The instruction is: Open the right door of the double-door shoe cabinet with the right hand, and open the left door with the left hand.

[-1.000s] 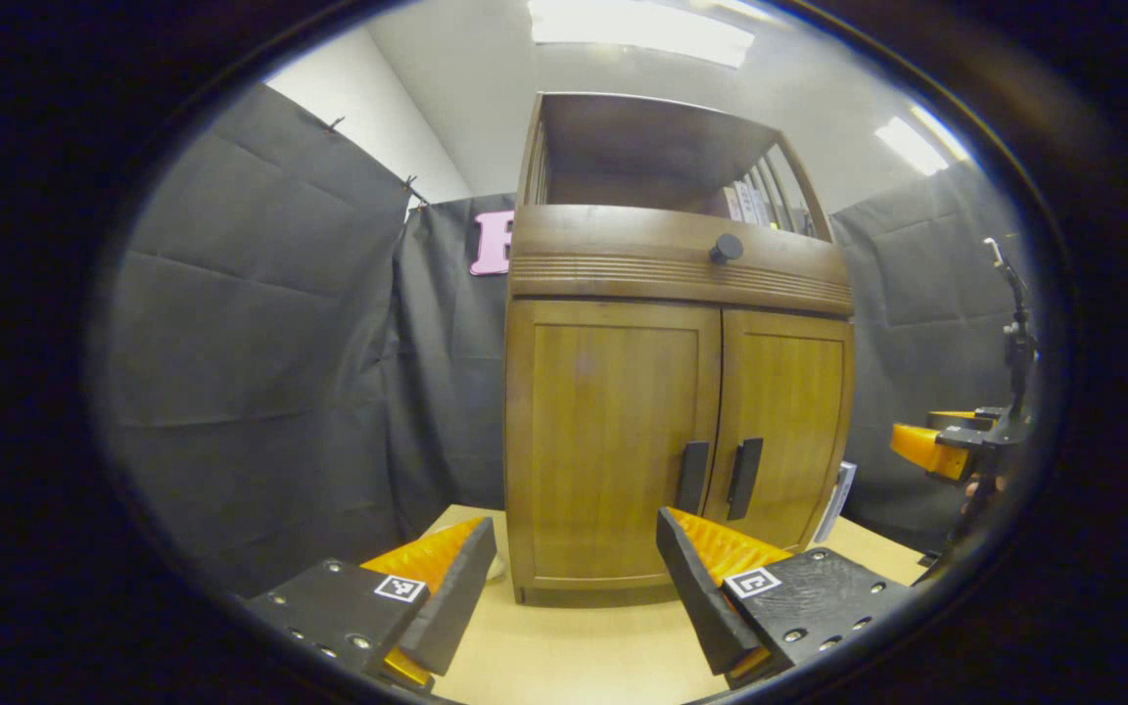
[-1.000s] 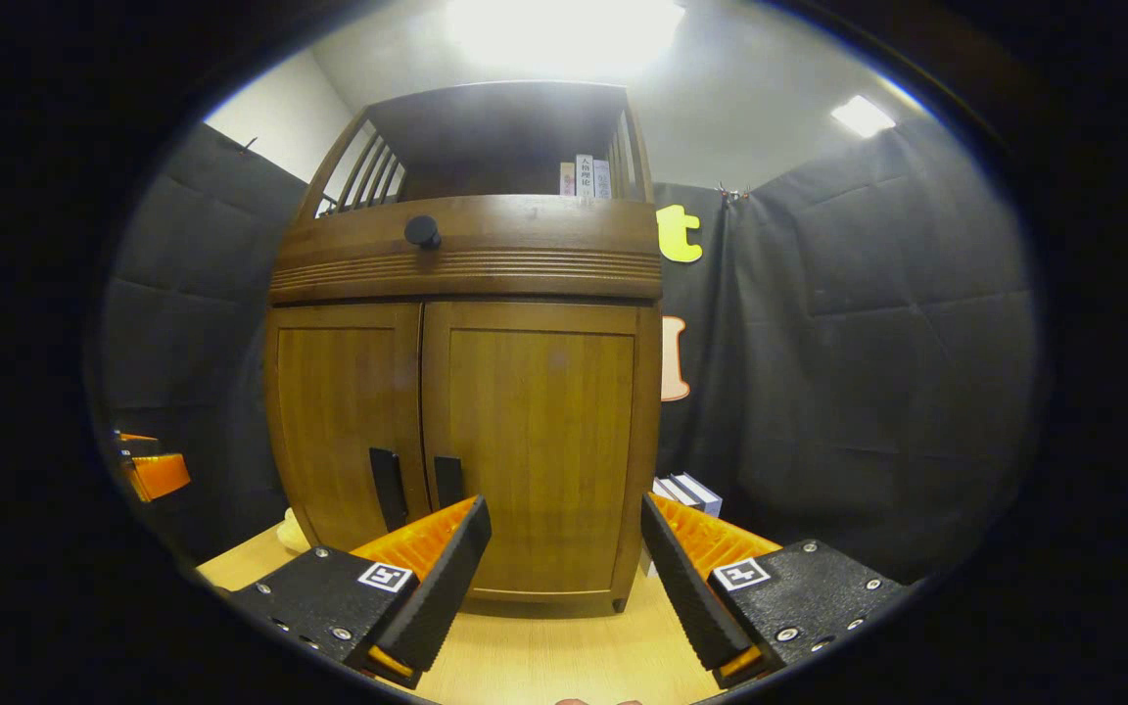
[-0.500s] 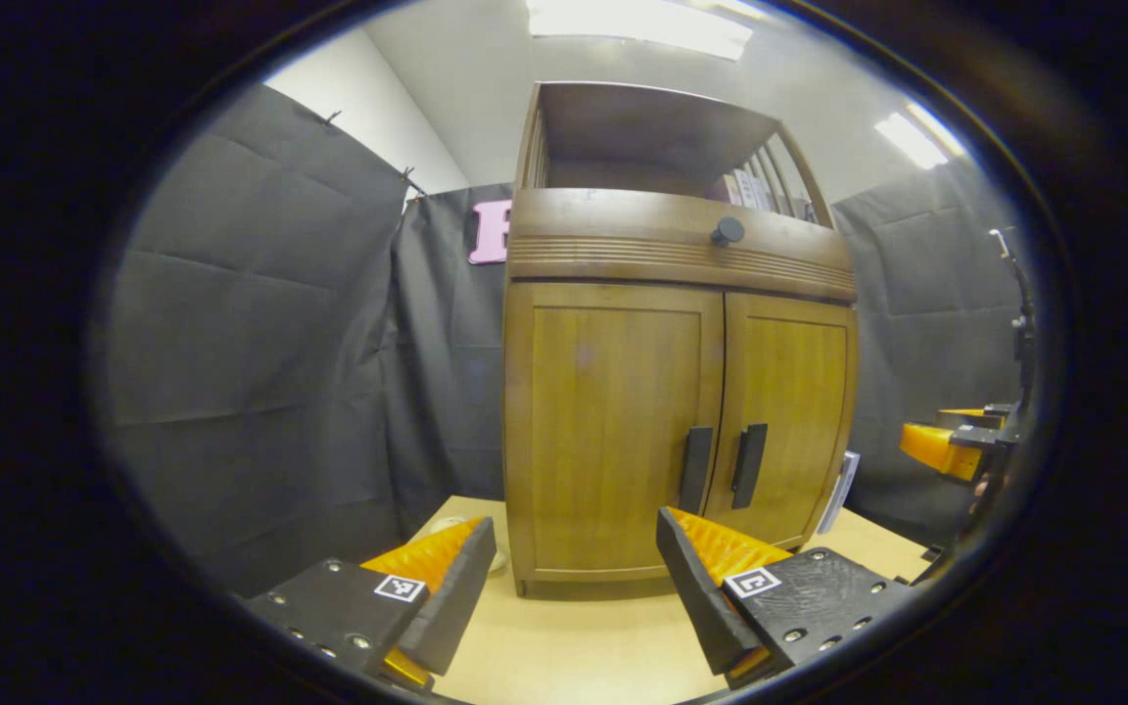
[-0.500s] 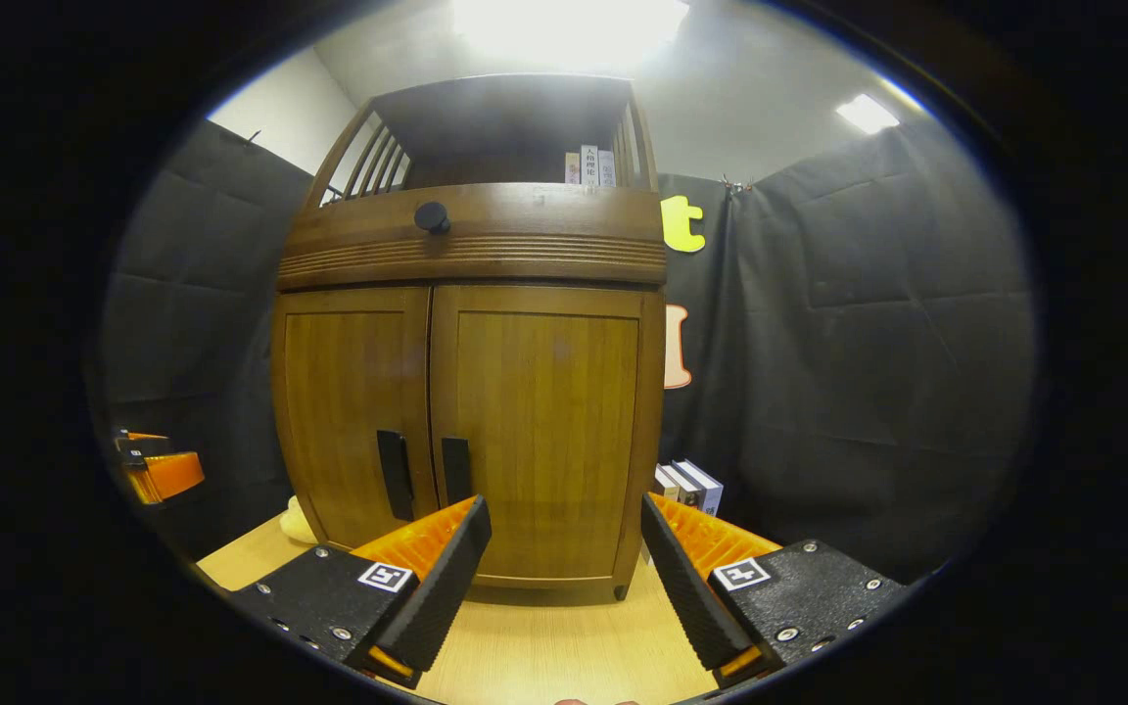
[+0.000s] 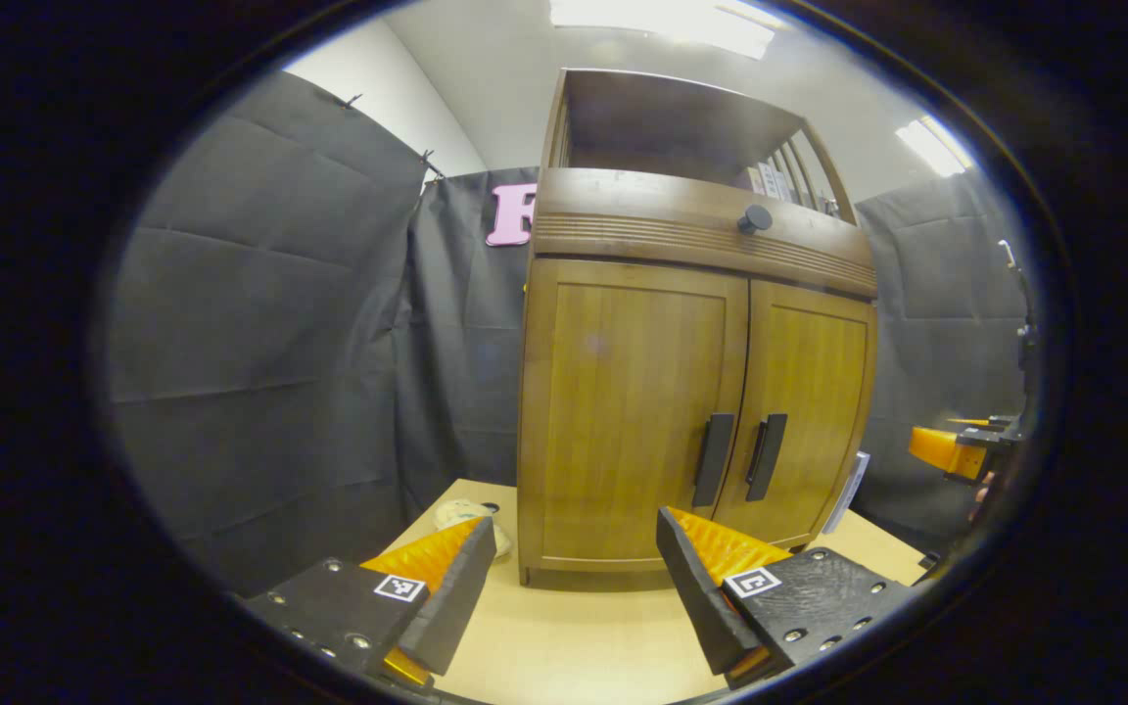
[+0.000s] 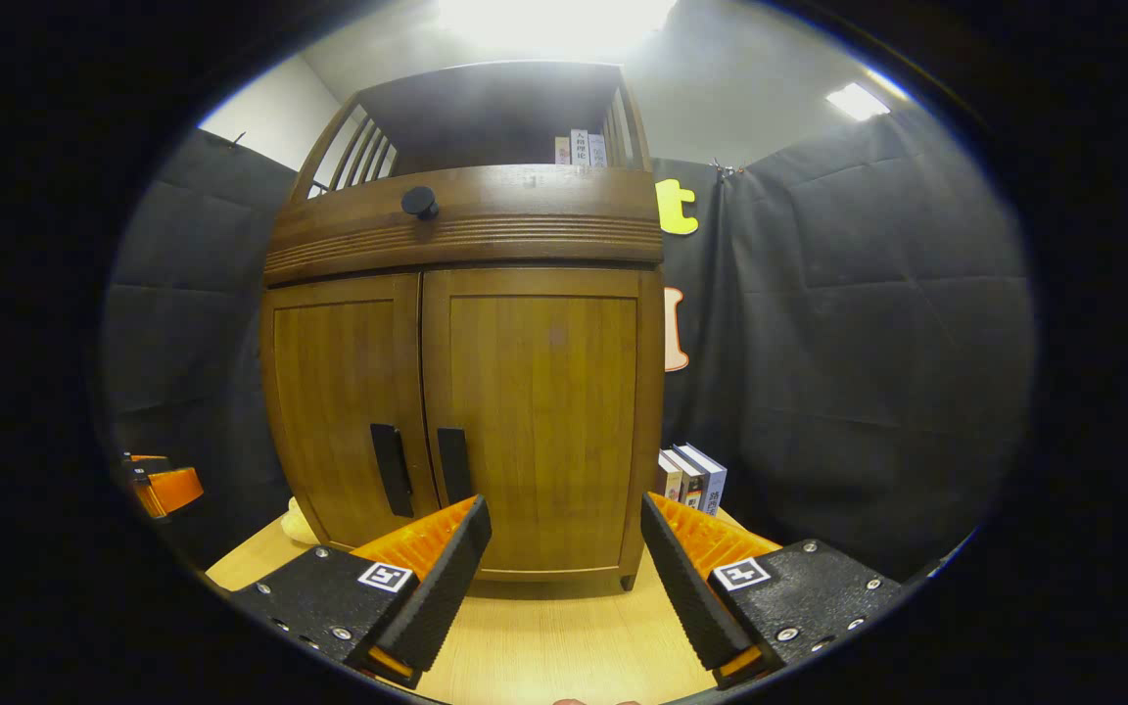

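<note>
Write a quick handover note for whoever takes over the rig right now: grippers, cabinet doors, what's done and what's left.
Left gripper: open, holding nothing, short of the cabinet.
Right gripper: open, holding nothing, also short of it.
Left door and right door: both shut, black handles side by side at the centre seam.
Done: nothing opened yet.
Left: right gripper opens the right door by its handle, left gripper the left door by its handle.

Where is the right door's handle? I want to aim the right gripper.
In the right gripper view, the right door's handle sits low at the door's inner edge, above the right gripper.
</note>
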The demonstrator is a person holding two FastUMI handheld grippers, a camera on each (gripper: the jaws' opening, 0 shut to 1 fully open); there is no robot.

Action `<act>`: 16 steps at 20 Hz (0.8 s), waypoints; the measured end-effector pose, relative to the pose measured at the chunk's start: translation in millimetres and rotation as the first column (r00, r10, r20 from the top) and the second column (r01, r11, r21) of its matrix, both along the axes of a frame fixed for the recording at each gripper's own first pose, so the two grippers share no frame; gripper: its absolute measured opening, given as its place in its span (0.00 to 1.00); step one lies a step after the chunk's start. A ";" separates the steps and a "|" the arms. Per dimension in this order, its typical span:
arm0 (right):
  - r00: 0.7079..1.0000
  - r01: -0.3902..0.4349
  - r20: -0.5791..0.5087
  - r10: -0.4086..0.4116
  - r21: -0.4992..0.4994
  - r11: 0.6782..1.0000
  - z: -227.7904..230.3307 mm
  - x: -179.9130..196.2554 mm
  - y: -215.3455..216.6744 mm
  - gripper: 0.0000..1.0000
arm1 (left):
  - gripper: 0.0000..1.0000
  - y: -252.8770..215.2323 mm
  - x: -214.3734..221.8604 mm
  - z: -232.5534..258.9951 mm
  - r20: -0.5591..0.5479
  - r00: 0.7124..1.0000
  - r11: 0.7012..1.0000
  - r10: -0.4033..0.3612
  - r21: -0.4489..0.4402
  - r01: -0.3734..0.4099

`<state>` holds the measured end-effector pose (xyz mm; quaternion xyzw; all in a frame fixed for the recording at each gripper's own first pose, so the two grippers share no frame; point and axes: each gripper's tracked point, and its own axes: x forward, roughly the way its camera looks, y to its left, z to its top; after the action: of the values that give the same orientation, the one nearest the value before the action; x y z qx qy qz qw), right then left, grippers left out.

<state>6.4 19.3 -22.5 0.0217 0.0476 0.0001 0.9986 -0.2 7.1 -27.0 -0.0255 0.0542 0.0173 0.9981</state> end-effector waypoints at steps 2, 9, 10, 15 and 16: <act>1.000 -0.015 0.009 0.015 -0.001 1.000 5.2 8.2 7.0 0.96 | 1.00 4.3 -1.9 -2.0 -0.005 1.000 1.000 0.006 0.010 -0.006; 0.996 -0.091 0.019 0.091 -0.027 0.996 12.4 54.9 41.1 0.96 | 1.00 9.8 -7.2 -7.4 -0.028 0.999 1.000 0.024 0.016 -0.024; 0.995 -0.103 0.013 0.103 -0.019 0.994 10.6 64.0 46.4 0.95 | 1.00 10.0 -9.1 -8.7 -0.032 0.999 1.000 0.026 0.016 -0.025; 0.987 -0.159 -0.012 0.159 0.017 0.987 2.8 97.4 69.3 0.96 | 1.00 15.8 -12.0 -15.5 -0.059 0.998 0.999 0.037 0.027 -0.036; 0.986 -0.163 -0.017 0.164 0.020 0.986 1.4 105.2 73.4 0.96 | 0.95 16.8 -11.8 -16.2 -0.063 0.997 0.999 0.038 0.027 -0.036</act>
<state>111.6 92.7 -21.0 0.0269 0.0586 0.0823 0.9945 -11.9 23.9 -43.2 -0.0131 0.0853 0.0373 0.9956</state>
